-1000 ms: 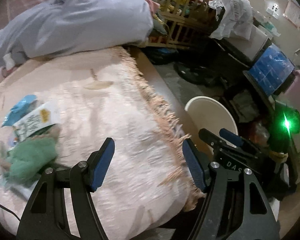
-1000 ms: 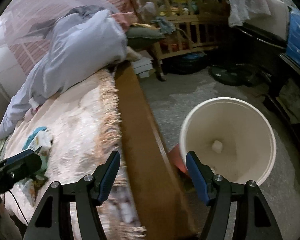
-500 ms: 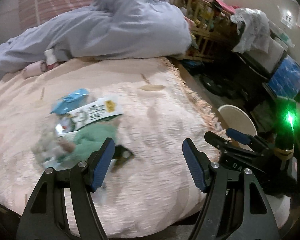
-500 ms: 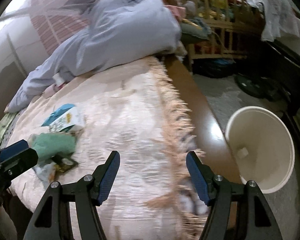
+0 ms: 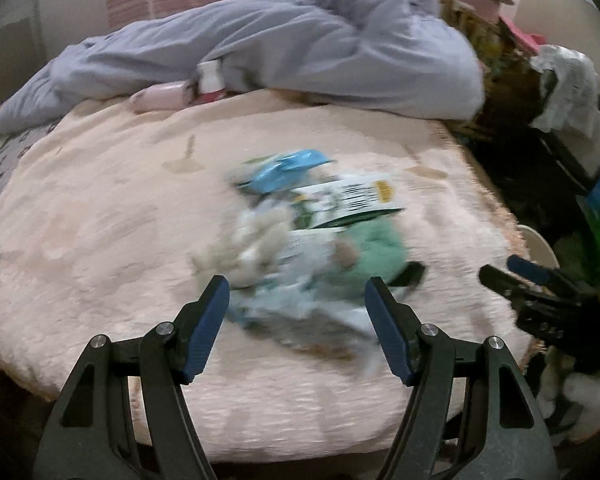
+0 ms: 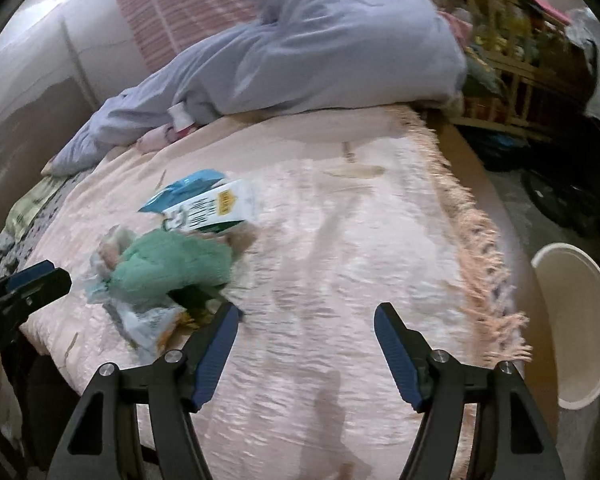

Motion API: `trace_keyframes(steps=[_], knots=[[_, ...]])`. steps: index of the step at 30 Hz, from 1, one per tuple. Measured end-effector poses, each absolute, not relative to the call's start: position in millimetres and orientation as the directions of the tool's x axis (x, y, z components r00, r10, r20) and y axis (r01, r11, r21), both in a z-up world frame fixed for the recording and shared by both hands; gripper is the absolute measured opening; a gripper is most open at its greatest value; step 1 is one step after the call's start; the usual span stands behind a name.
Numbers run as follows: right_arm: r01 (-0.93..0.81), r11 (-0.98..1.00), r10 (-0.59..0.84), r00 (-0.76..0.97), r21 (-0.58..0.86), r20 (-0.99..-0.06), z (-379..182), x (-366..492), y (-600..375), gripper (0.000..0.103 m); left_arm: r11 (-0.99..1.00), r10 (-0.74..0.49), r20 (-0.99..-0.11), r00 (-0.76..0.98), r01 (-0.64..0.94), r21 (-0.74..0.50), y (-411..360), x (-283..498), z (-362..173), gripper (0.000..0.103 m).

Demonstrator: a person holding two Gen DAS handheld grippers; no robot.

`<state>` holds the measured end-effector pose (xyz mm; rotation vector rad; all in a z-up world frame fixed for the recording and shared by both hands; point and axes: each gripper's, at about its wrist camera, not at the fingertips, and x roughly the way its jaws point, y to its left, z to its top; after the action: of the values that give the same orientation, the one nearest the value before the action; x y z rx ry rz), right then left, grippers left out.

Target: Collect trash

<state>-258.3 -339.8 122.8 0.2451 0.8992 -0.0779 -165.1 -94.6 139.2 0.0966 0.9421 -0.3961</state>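
The trash pile (image 5: 320,240) now sits ahead of the empty, open left gripper (image 5: 296,328) (right gripper (image 6: 304,348) also open, empty), near the bed's (image 6: 340,240) front edge, ready for grasping.

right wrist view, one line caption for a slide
Open right gripper over pink bedspread, trash pile left, white bucket right.

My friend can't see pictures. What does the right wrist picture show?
A pile of trash lies on a pink bedspread: a white carton, a blue wrapper and something green. The open right gripper hovers beside it, holding nothing. A white bucket stands on the floor at right.
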Motion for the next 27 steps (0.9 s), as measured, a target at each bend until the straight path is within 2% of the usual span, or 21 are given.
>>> trace_keyframes(steps=[8,16,17,18,20,23,27], knots=[[0.085,0.977,0.107,0.599,0.196,-0.793,112,-235,-308,0.068,0.923,-0.329,-0.823,0.463,0.340,-0.178,-70,-146,117,0.069],[0.034,0.975,0.156,0.589,0.218,-0.793,114,-218,-293,0.069,0.881,-0.393,-0.827,0.402,0.421,-0.215,-97,-128,102,0.069],[0.031,0.974,0.163,0.589,0.223,-0.791,114,-216,-293,0.069,0.878,-0.396,-0.828,0.396,0.428,-0.215,-98,-127,100,0.067],[0.027,0.973,0.169,0.589,0.228,-0.790,114,-215,-292,0.069,0.872,-0.404,-0.828,0.390,0.436,-0.220,-99,-125,98,0.052],[0.024,0.972,0.175,0.587,0.232,-0.791,114,-211,-292,0.069,0.863,-0.415,-0.834,0.363,0.446,-0.236,-98,-122,95,0.038],[0.017,0.972,0.181,0.584,0.234,-0.792,114,-204,-290,0.069,0.856,-0.432,-0.827,0.359,0.453,-0.250,-91,-121,98,0.029],[-0.014,0.967,0.215,0.581,0.255,-0.785,116,-193,-280,0.069,0.853,-0.458,-0.811,0.364,0.436,-0.287,-76,-118,109,0.026]])
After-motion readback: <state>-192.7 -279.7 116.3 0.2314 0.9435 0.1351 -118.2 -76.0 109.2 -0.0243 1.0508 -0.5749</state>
